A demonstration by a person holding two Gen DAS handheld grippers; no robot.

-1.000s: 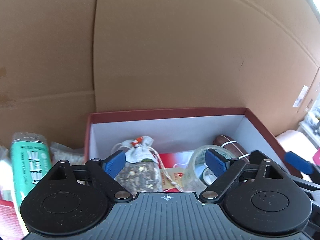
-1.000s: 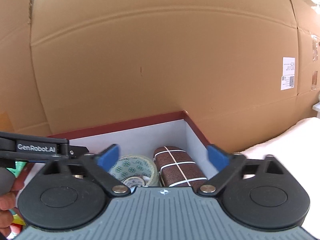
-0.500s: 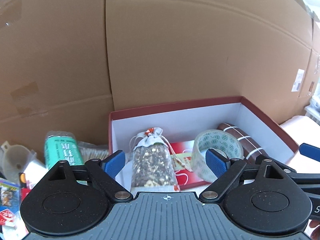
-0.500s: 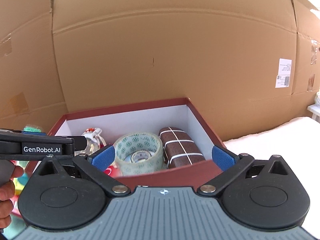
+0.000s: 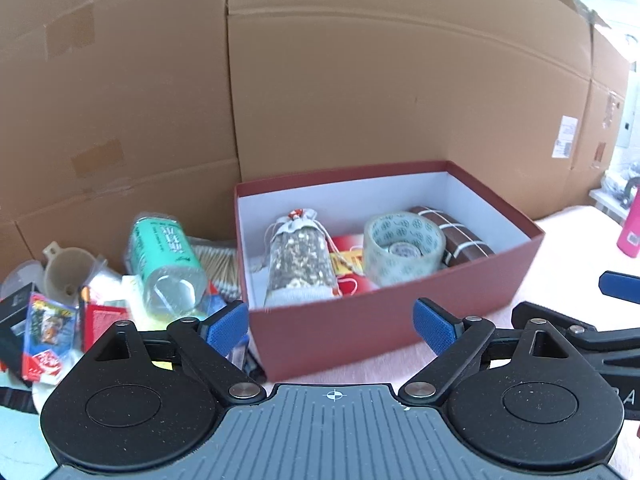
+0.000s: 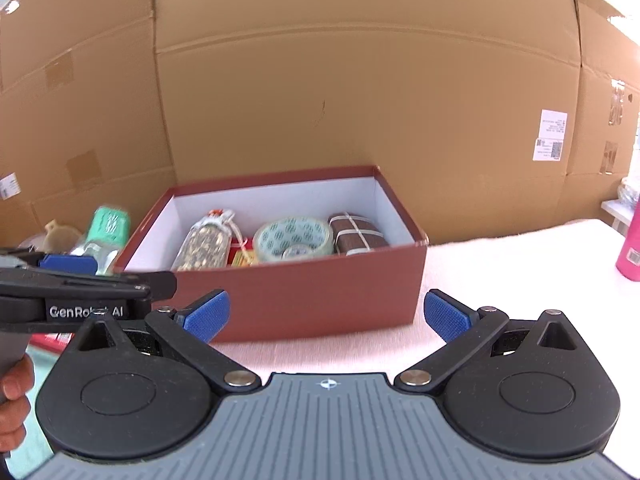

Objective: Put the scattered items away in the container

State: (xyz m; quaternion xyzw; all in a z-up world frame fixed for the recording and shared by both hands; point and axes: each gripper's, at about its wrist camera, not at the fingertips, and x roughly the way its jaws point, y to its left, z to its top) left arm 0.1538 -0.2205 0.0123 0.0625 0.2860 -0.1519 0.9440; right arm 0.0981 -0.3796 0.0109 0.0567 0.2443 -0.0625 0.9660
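A dark red box with a white inside holds a drawstring pouch of grains, a roll of clear tape, a brown packet with white bands and a red packet. Left of the box lie a green-labelled bottle, a beige funnel, cotton swabs and small packets. My left gripper is open and empty before the box's near wall. My right gripper is open and empty, also in front of the box.
Big cardboard sheets stand as a wall behind the box. A pink cloth covers the table to the right, with a pink bottle at the far right edge. A hand holds the left gripper's handle.
Both grippers have pulled back and up from inside the box to in front of its near wall. Both stay open and empty. The scattered pile at the left has come into view.
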